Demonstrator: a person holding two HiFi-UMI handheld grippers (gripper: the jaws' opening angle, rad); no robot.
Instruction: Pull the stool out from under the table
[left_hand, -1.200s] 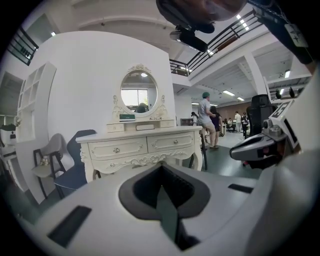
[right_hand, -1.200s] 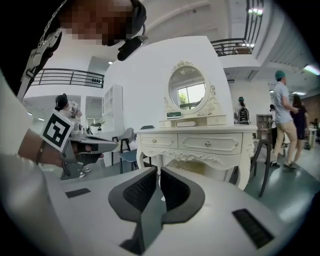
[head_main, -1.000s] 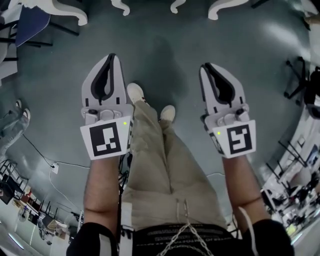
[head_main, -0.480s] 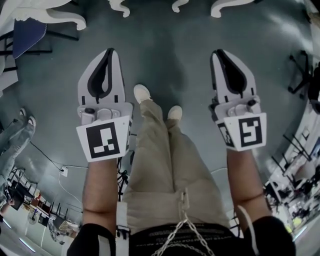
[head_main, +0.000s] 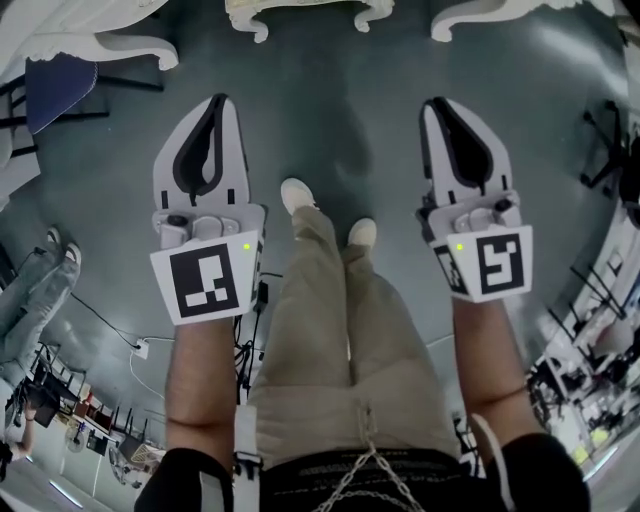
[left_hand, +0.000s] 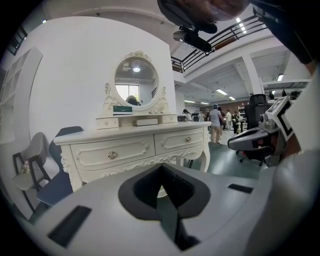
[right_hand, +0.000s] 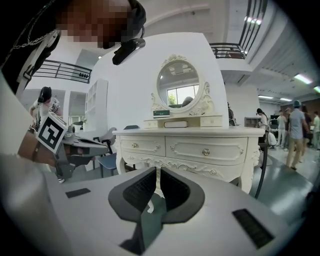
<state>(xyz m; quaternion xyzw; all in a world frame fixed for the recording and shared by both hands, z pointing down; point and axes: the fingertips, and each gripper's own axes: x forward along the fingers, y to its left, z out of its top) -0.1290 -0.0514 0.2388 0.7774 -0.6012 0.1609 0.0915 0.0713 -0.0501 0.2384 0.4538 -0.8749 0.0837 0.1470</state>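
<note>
A white carved dressing table (left_hand: 130, 135) (right_hand: 190, 132) with an oval mirror (left_hand: 136, 82) stands ahead of me. In the head view its curled legs (head_main: 110, 45) show at the top edge. Between them is the pale stool (head_main: 300, 12), tucked under the table. In the gripper views the jaws hide most of the stool; only a white leg (right_hand: 149, 206) shows through the gap. My left gripper (head_main: 218, 102) (left_hand: 161, 167) and right gripper (head_main: 437, 104) (right_hand: 156, 170) are both shut and hold nothing. They point at the table, side by side, well short of it.
A blue chair (head_main: 55, 65) (left_hand: 55, 185) stands left of the table, and a black office chair (head_main: 610, 150) is at the right. A cable with a power strip (head_main: 140, 348) lies on the grey floor at the left. People (right_hand: 297, 130) stand far off at the right.
I have walked forward: in the head view the table legs have come nearer and the stool has come into sight at the top edge. Both grippers stayed shut.
</note>
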